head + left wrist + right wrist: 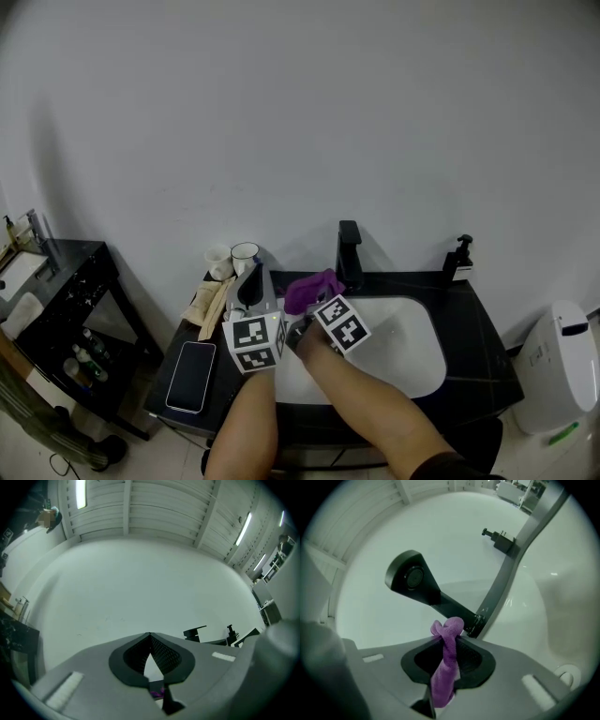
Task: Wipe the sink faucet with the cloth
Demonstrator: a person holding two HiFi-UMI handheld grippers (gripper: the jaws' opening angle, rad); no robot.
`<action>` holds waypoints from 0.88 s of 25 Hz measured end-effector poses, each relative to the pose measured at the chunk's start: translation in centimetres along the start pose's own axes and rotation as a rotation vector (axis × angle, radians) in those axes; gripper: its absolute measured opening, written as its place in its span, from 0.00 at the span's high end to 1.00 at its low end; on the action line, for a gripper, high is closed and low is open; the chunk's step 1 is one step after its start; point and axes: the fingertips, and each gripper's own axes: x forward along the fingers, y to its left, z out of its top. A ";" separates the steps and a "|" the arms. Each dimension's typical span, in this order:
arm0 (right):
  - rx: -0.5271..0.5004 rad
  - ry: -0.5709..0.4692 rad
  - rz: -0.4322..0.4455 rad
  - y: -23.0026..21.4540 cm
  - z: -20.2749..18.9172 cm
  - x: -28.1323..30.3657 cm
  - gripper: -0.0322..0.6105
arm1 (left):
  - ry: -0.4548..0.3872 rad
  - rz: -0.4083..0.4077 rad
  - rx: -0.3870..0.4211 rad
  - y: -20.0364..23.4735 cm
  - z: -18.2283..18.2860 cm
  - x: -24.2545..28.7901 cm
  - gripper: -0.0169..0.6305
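**Soft cloth pinched in the right gripper, faucet just in front of it**

The right gripper (450, 638) has its jaws pressed on the purple cloth (444, 672). The cloth runs down between the two pads, and a small bunch of it stands out beyond the tips. It looks like microfibre: light, soft and limp, so I judge it will fold and drag and will not push like a stiff thing. The free bunch in front of the tips is small, so the wiping surface is small too. A hold lower on the cloth would leave more of it free.

The black faucet (423, 588) is just ahead of this gripper and a little above its tips. It seems near the cloth but not touching it. It is rigid and fixed, and its smooth finish is probably slippery, so the cloth may slide over it easily.

The left gripper (150, 637) is beside the right one, on its left. Its jaws are pressed together at the tips and hold nothing.

Below and to the right of the right gripper lies the white sink (417, 361). A soap dispenser (458, 257) stands well apart, further to the right. To the left of the left gripper are two cups (246, 255), a beige towel (208, 302) and a phone (191, 376). Nothing stands between the cloth and the faucet.
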 end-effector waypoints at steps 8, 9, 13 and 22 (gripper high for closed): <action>-0.230 0.106 0.158 2.4 1.6 -4.9 0.85 | 0.054 -0.079 0.030 -2.3 -1.7 0.6 0.95; -0.279 0.110 0.186 2.6 2.2 -5.6 0.85 | 0.066 -0.091 0.010 -2.7 -2.0 0.6 0.95; -0.492 0.090 0.267 2.5 5.7 -8.0 0.85 | 0.111 -0.115 -0.061 -3.7 -3.3 0.7 0.95; -0.989 0.001 0.323 1.8 13.4 -10.1 0.85 | 0.168 -0.169 0.043 -6.4 -4.2 0.7 0.95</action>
